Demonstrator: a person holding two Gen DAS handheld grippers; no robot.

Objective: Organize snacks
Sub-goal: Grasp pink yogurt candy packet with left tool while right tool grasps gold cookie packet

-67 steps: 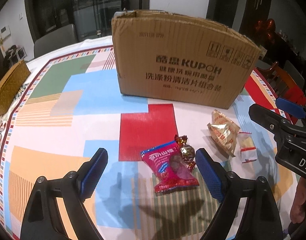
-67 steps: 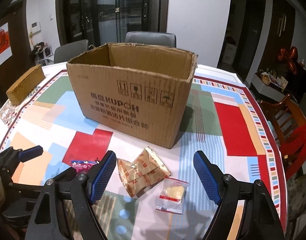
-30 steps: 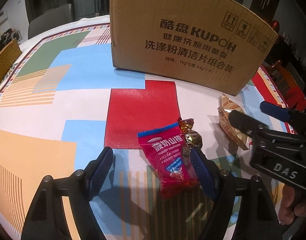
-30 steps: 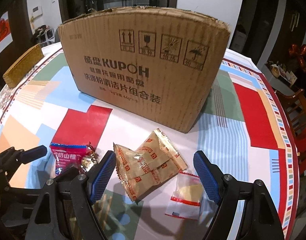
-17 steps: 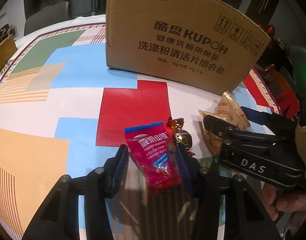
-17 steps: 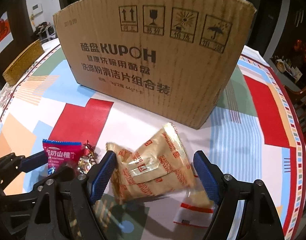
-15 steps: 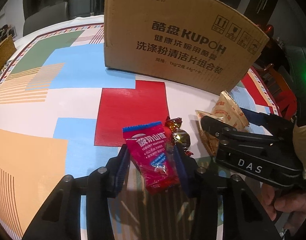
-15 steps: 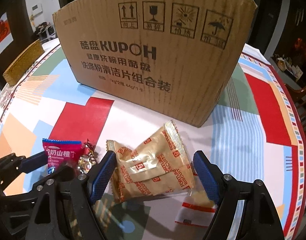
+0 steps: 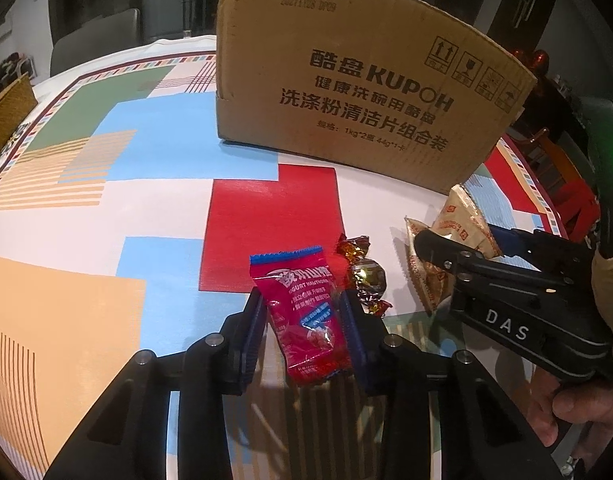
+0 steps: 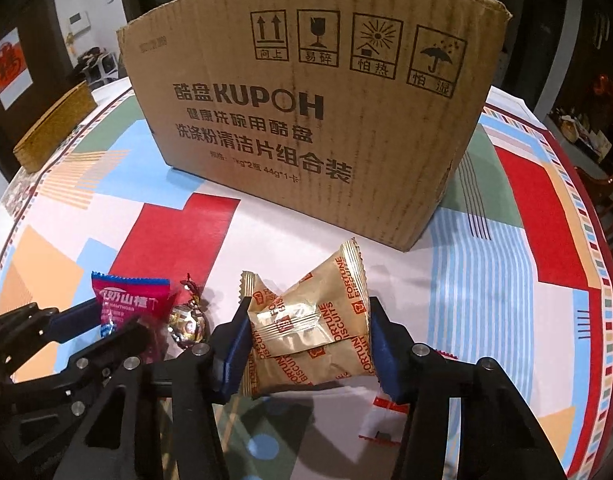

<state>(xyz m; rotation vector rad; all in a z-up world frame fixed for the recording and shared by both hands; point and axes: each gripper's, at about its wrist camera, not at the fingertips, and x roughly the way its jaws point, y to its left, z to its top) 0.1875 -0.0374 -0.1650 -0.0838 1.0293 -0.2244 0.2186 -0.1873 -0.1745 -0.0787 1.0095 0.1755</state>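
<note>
Left wrist: red snack pkt (image 9: 306, 316) lengthwise btwn closing hand-held gripper (image 9: 304, 322) pads

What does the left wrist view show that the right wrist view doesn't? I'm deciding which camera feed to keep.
Only the left wrist view shows the hand holding the right tongs, plus the whole red yogurt hawthorn packet.

Only the right wrist view shows the small clear packet with red trim and the fortune biscuit packet's printed face.

Both show the cardboard box, the foil candy, and both tongs closing around their packets.
</note>
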